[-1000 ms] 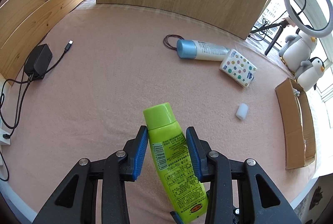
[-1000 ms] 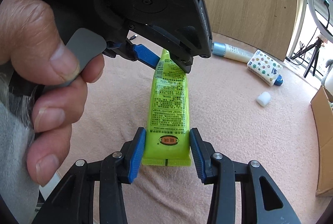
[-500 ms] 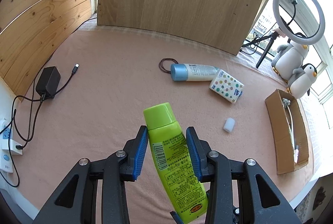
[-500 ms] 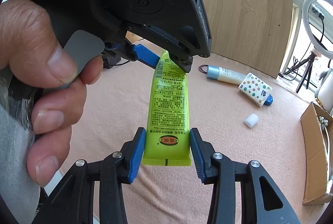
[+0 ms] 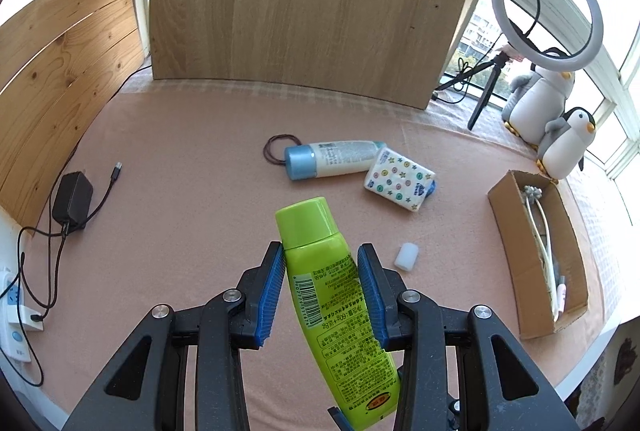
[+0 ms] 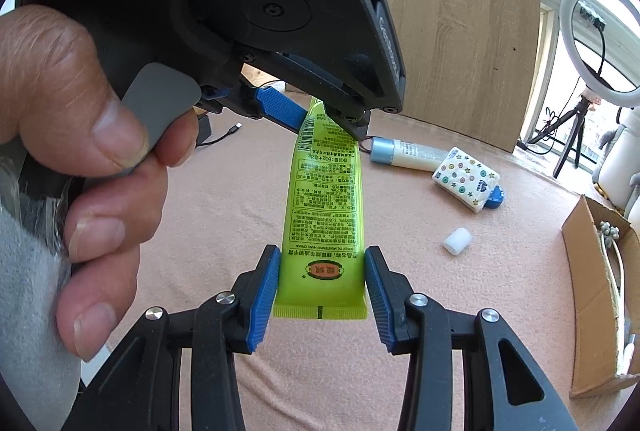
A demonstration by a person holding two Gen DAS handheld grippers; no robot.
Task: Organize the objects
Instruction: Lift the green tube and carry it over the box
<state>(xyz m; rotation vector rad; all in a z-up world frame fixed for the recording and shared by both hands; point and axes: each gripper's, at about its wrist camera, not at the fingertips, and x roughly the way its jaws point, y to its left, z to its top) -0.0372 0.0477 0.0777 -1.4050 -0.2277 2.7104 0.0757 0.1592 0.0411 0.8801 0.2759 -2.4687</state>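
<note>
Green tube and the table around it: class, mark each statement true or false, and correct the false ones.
1. Both grippers grip the green tube. True: left gripper near its cap, right gripper at its crimped end.
2. The blue-capped bottle stands upright. False: it lies on its side.
3. The cardboard box is empty. False: white stick-like items lie inside.
4. The small white cylinder lies loose on the pink cloth. True.

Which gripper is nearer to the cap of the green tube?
Left. The left gripper clamps the green tube just below its cap; the right gripper clamps the flat crimped end, farthest from it.
</note>
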